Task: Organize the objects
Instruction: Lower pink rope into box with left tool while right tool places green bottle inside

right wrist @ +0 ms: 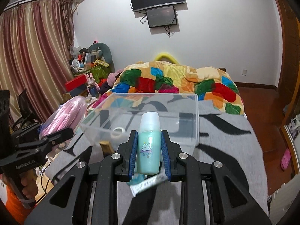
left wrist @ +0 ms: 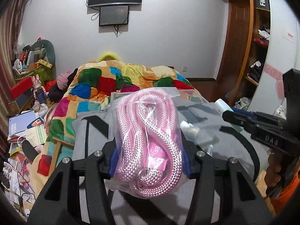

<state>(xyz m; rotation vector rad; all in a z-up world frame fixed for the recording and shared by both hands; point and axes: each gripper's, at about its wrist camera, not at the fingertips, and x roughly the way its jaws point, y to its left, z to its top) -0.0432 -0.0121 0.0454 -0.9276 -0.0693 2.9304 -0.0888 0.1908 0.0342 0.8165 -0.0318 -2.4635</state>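
Above the grey blanket [right wrist: 225,140], your left gripper [left wrist: 150,161] is clamping a bagged pink rope [left wrist: 150,140], hiding most of the clear bin [right wrist: 142,116]; your right gripper [right wrist: 149,150] is pinching a green bottle [right wrist: 149,146], its label blurred.

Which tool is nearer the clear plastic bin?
Right. The right tool, gripping the green bottle, hovers at the clear plastic bin's near wall; the left tool sits off its left side.

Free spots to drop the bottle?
Clear bin floor is mostly bare right of the tape roll. Grey blanket right of the bin is open too. Crowded at the bin's near-left corner: wooden block, bagged pink rope.
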